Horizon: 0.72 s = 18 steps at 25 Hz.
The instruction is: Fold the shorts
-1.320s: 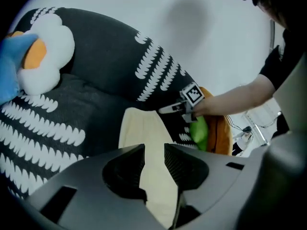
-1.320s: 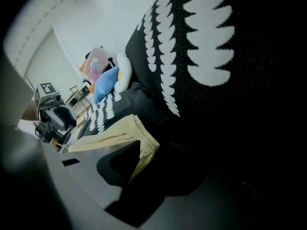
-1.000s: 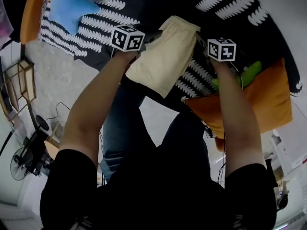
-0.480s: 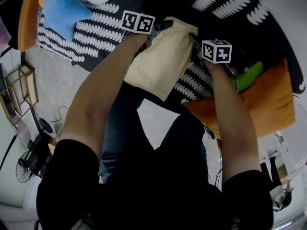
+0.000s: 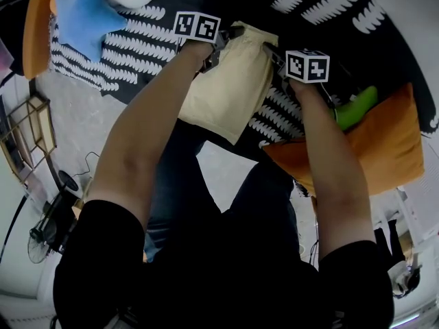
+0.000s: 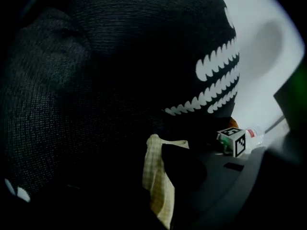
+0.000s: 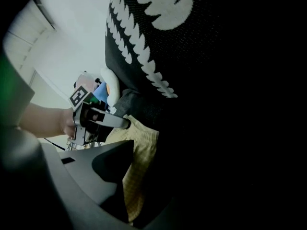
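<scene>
Pale yellow shorts (image 5: 230,91) lie on a black blanket with white feather marks (image 5: 137,43). My left gripper (image 5: 230,34) is at the far left corner of the shorts. Its jaws are closing, and in the left gripper view a raised fold of the shorts (image 6: 154,176) stands pinched between them. My right gripper (image 5: 269,48) is at the far right corner. Its jaws are opening, with the hem of the shorts (image 7: 136,171) lying loose between them. The right gripper view also shows the left gripper (image 7: 103,121) across the cloth.
A blue star cushion (image 5: 86,16) lies at the far left. An orange cushion (image 5: 374,146) and a green object (image 5: 355,108) sit to the right of the shorts. The person's legs are below the near hem. A bottle (image 6: 256,135) lies beyond the right gripper's cube (image 6: 233,140).
My left gripper has moved from the shorts' left edge to their far left corner, and cloth now stands between its jaws. The right gripper has stayed in place.
</scene>
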Each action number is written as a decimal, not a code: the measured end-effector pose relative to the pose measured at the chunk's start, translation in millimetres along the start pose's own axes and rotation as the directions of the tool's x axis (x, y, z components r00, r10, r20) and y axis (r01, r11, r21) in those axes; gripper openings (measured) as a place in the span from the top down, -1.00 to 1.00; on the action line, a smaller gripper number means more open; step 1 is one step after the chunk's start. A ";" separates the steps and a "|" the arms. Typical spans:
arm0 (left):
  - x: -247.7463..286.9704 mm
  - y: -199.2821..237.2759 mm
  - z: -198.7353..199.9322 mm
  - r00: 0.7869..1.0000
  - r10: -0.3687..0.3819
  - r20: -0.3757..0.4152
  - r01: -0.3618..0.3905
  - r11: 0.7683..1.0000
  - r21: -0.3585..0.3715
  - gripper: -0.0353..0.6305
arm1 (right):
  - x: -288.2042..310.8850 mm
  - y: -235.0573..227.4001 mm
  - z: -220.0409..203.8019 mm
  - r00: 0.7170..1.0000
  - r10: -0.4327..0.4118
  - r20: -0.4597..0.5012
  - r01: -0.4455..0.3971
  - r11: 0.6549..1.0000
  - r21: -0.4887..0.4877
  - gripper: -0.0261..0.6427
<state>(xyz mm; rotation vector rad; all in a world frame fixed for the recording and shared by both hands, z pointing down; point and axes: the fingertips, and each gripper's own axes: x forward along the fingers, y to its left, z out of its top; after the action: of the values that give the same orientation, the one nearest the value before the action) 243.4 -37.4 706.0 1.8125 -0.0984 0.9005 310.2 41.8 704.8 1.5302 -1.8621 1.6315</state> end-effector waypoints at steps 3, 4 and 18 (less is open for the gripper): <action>-9.0 -26.6 2.3 0.997 -0.075 -0.024 0.078 0.987 0.139 0.63 | -2.2 6.0 10.7 0.998 0.060 0.010 -0.060 0.998 0.002 0.17; -14.0 -37.2 3.4 0.994 -0.106 -0.029 0.109 0.977 0.185 0.64 | -3.6 8.9 14.7 0.997 0.082 0.007 -0.082 0.996 -0.017 0.17; -86.0 -134.6 -43.0 0.919 -0.354 -0.173 0.391 0.775 0.497 0.64 | -29.2 57.1 5.7 0.917 0.303 -0.261 -0.387 0.838 -0.386 -0.24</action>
<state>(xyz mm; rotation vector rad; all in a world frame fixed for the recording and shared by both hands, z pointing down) 221.5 28.3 555.8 2.1901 0.5961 0.7393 279.9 43.2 647.9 0.8598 -2.2895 1.3007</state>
